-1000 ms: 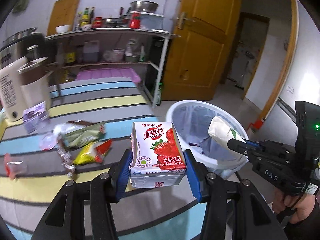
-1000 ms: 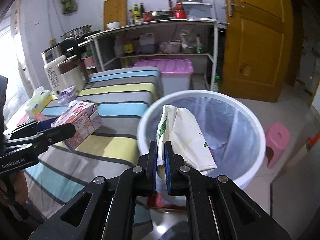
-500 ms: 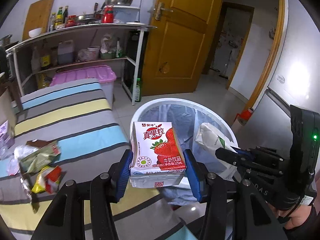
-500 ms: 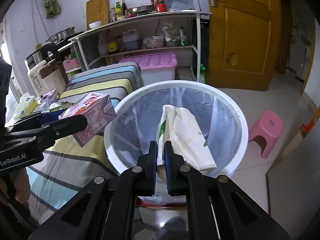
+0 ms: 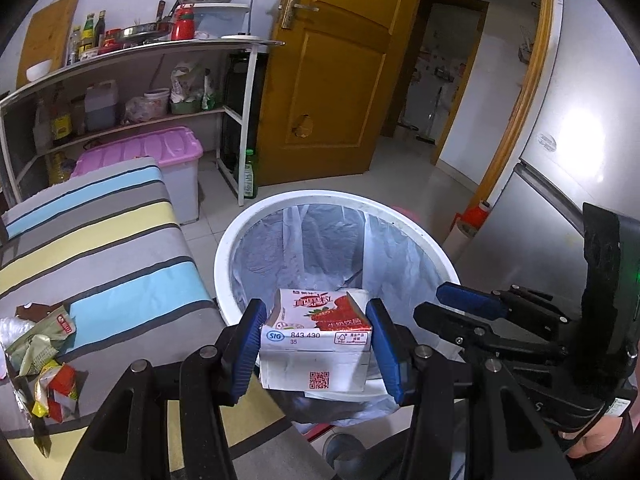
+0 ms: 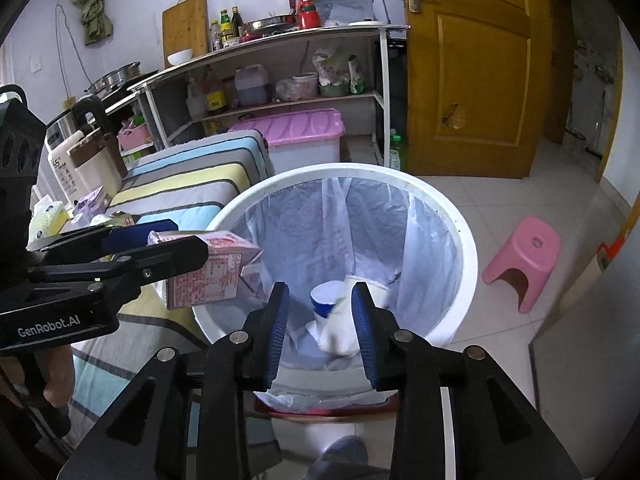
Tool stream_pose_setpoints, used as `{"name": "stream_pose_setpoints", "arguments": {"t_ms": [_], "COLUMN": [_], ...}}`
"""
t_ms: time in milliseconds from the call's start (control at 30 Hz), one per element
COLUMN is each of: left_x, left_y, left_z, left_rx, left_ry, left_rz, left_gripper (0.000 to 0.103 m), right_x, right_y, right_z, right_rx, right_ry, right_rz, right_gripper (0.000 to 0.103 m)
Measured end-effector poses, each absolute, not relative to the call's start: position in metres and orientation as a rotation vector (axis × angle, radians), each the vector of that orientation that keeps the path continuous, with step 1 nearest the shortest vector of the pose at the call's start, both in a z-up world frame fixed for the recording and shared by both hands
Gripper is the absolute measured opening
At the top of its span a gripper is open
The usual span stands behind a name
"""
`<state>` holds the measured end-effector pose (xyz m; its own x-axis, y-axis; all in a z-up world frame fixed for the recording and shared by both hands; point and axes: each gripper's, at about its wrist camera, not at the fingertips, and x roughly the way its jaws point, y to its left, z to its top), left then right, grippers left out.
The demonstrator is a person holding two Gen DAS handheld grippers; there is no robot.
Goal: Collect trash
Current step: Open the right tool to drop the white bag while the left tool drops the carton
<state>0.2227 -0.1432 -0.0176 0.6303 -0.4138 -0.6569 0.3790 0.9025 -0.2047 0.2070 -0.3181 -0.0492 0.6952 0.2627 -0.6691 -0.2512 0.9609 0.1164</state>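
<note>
My left gripper (image 5: 316, 344) is at the near rim of the white trash bin (image 5: 240, 236) with a strawberry milk carton (image 5: 316, 340) tipped forward between its blue pads; whether they still grip it is unclear. In the right wrist view the carton (image 6: 212, 276) hangs over the bin's (image 6: 468, 248) left rim. My right gripper (image 6: 320, 320) is open and empty above the bin. The white paper bag (image 6: 344, 320) lies inside the bin below it. My right gripper also shows in the left wrist view (image 5: 452, 308).
Crumpled wrappers (image 5: 44, 352) lie on the striped table (image 5: 100, 248) at left. A pink stool (image 6: 524, 256) stands right of the bin. A pink-lidded box (image 6: 296, 136), a metal shelf (image 6: 280, 64) and a wooden door (image 6: 472, 72) are behind. A fridge (image 5: 560, 160) is at right.
My right gripper opened and the white paper bag dropped into the bin. My left gripper moved over the bin's rim and the carton tipped forward.
</note>
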Motion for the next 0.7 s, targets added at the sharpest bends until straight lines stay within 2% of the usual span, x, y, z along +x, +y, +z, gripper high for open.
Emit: {"name": "stream_pose_setpoints", "arguments": {"t_ms": [700], "left_x": [0.191], "left_y": [-0.103], "left_z": [-0.004], "left_rx": [-0.116], "left_ry": [0.724], "left_rz": [-0.406], "left_gripper": [0.052], "right_x": [0.179], "right_y": [-0.312], "right_z": [-0.031], "right_rx": [0.030], "right_ry": [0.713], "right_rz": [0.318], "right_gripper": [0.034]}}
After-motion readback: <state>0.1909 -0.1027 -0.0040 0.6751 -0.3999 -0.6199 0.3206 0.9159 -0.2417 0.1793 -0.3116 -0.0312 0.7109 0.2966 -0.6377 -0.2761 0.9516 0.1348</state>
